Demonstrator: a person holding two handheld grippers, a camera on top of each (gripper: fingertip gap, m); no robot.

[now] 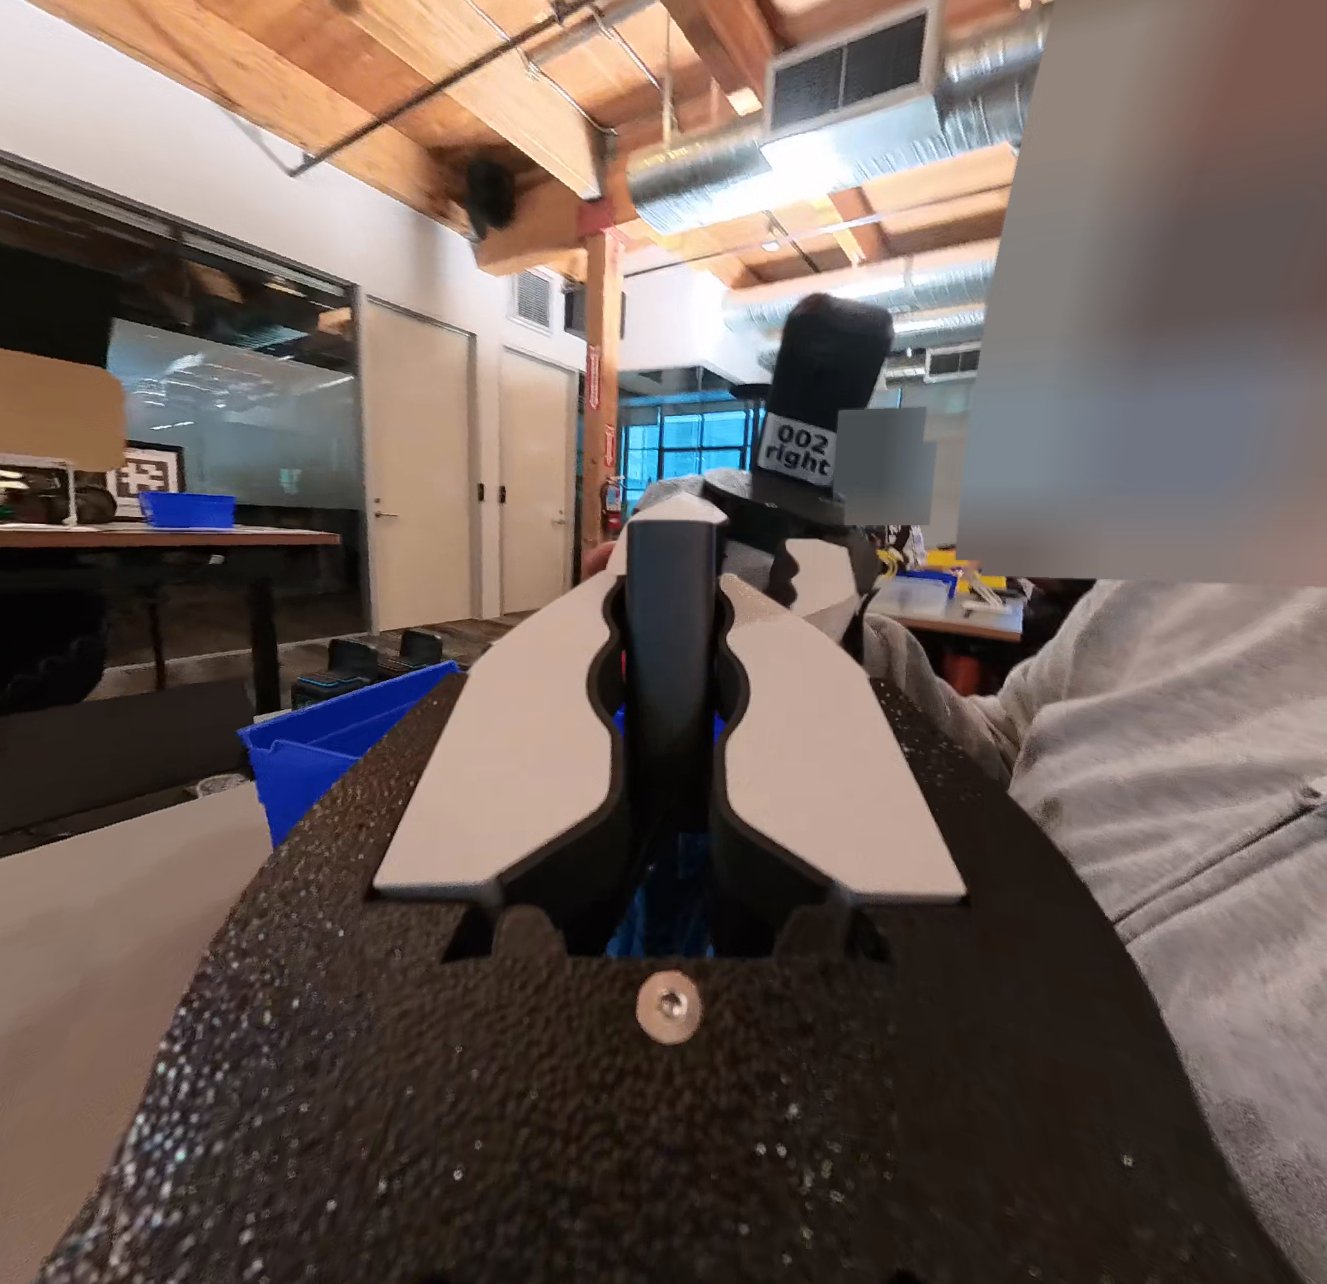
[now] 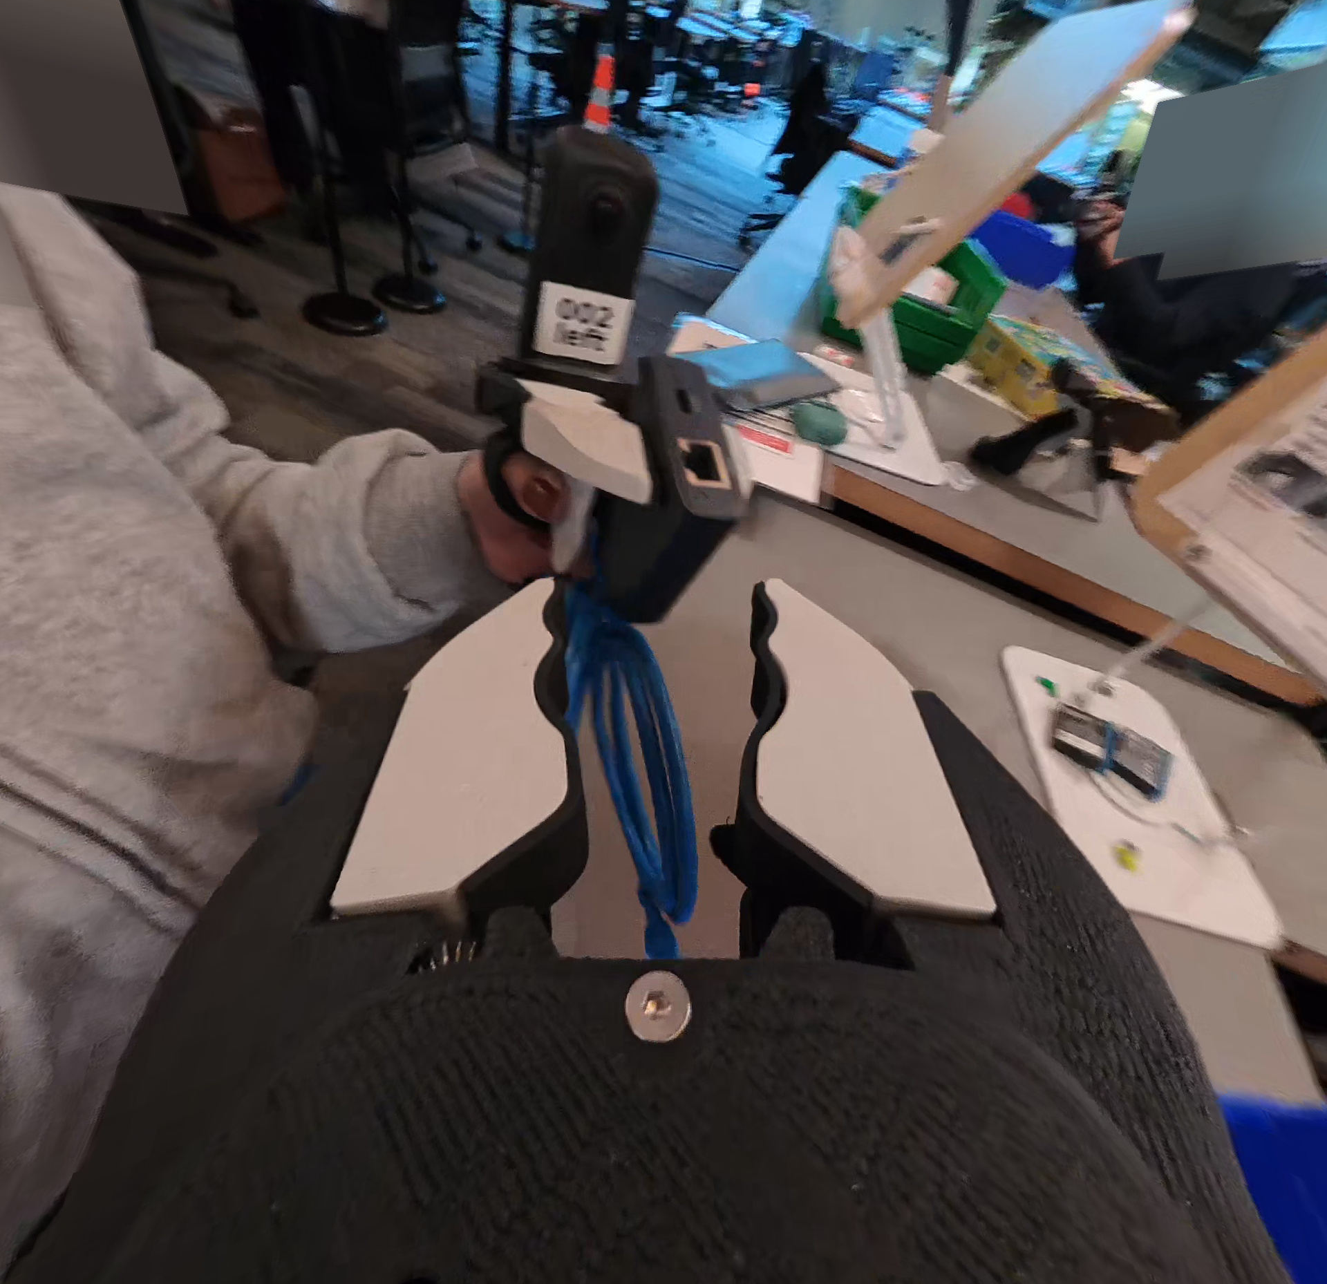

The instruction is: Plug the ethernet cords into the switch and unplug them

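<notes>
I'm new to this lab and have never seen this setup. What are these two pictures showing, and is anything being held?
There is no robot arm: a person in a grey sweatshirt holds a hand-operated two-finger gripper in each hand, each with its own camera looking along its fingers.

The left wrist view looks up toward the ceiling. Its left gripper is clamped on a black network switch, held in the air.

The right wrist view shows that switch from outside, with blue ethernet cords hanging below it. The right gripper is open; the cords dangle between its fingers, ungripped. Below lies a grey table.
</notes>
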